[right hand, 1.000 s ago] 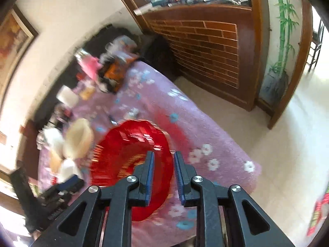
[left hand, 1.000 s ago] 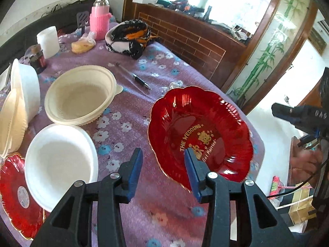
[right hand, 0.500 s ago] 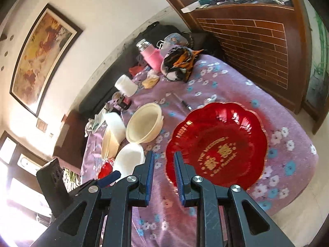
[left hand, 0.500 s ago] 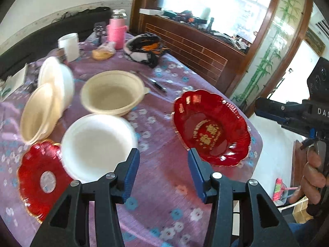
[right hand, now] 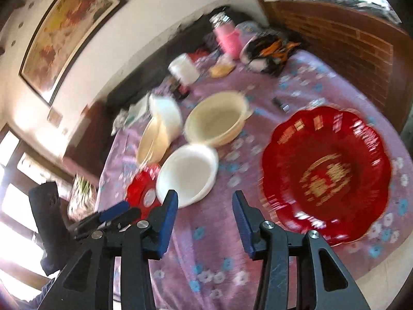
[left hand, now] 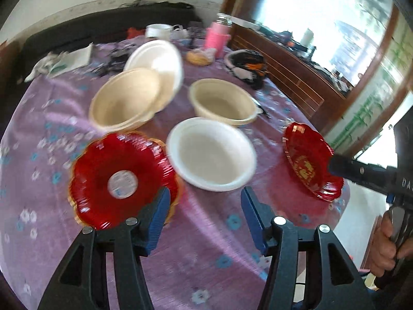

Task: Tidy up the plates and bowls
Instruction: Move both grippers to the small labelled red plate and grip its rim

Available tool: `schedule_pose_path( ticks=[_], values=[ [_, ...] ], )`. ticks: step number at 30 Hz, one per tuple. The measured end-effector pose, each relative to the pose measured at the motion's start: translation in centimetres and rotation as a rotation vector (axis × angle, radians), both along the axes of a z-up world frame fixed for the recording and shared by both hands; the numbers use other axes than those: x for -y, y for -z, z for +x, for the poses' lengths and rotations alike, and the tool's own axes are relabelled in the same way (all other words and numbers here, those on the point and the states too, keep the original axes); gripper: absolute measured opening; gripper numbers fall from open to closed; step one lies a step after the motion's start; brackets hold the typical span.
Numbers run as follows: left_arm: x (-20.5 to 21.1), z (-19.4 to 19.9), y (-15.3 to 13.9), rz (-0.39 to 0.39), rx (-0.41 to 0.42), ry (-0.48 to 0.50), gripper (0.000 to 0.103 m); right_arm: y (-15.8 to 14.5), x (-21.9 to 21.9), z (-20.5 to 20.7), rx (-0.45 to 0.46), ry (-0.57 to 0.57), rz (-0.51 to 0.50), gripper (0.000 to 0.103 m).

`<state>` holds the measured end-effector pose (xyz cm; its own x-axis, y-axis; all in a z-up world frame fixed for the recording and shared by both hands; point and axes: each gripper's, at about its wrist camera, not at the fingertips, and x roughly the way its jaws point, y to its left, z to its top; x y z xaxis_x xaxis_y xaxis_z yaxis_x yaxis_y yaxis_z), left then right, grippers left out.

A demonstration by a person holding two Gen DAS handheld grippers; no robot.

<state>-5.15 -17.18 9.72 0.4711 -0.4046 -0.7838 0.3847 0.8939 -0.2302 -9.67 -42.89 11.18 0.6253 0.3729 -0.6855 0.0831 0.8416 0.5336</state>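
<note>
A large red plate with gold lettering [right hand: 326, 171] lies at the table's right edge; it also shows in the left wrist view [left hand: 308, 164]. A white bowl [left hand: 211, 152] sits mid-table, a cream bowl [left hand: 223, 102] behind it. A small red plate [left hand: 121, 180] lies at the left, with a cream bowl [left hand: 124, 103] and a white bowl [left hand: 157, 60] leaning behind it. My left gripper [left hand: 205, 206] is open and empty above the cloth before the white bowl. My right gripper [right hand: 205, 208] is open and empty, left of the large red plate.
A purple flowered cloth [left hand: 206, 258] covers the round table. At the back stand a pink bottle [left hand: 219, 35], a white cup [right hand: 184, 69], a black-and-orange cloth bundle [right hand: 268, 49] and small clutter. A wooden partition [right hand: 348, 38] runs along the right.
Both views have swung left across the table. My right gripper has opened from nearly shut. The large red plate lies as before. My left gripper stays open.
</note>
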Motion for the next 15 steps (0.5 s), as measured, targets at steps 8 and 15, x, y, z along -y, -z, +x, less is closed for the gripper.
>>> schedule_pose_path(
  ticks=[8,15],
  values=[
    [-6.6,-0.1,1.3,-0.004,-0.035,-0.133,0.056,1.6,-4.3,1.8,-0.058,-0.141,0.052,0.053],
    [-10.5,0.4,2.1,0.049,-0.062,-0.179,0.069,3.4,-8.5,3.2,-0.144,-0.24,0.051,0.054]
  ],
)
